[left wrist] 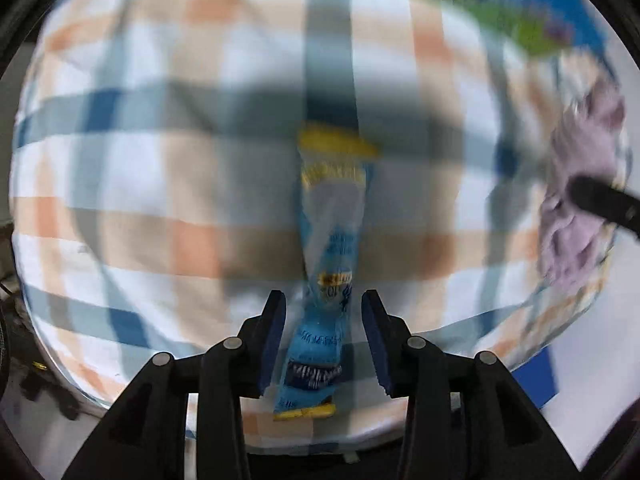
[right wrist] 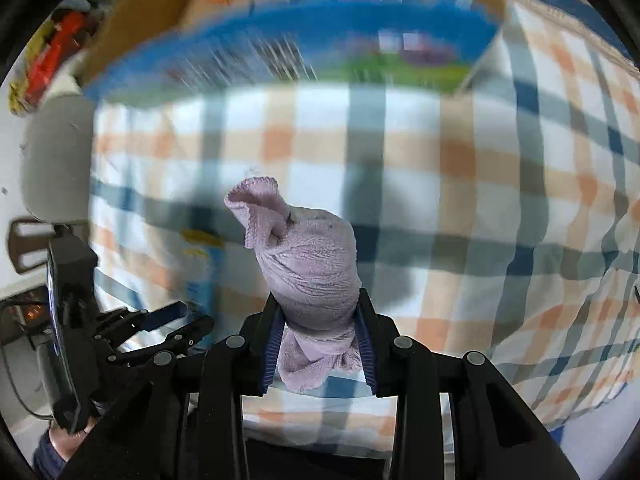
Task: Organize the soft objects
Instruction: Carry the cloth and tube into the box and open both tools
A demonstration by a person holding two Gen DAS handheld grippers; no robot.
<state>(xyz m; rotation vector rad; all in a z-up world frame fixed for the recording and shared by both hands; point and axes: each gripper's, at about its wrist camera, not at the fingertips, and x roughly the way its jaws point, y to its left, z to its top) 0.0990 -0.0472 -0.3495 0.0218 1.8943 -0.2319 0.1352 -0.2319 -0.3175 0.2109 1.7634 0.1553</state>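
1. Left gripper (left wrist: 324, 304): the jaws stand apart, with a clear gap on each side of the blue and yellow packet (left wrist: 330, 240) that lies between them on the checked cloth (left wrist: 168, 184). No pad contact is visible.
2. The packet is long and narrow, blue with yellow ends; motion blur makes its printing unreadable.
3. Right gripper (right wrist: 320, 312): the jaws are clamped on the lilac towel (right wrist: 308, 264), which is held above the checked cloth.
4. The towel is a bunched, ribbed roll. Its open hem points away from the camera, and its lower folds hang between the fingers (right wrist: 366, 336).
5. At the far edge, a blue and green printed item (right wrist: 320, 52) is too blurred to identify.
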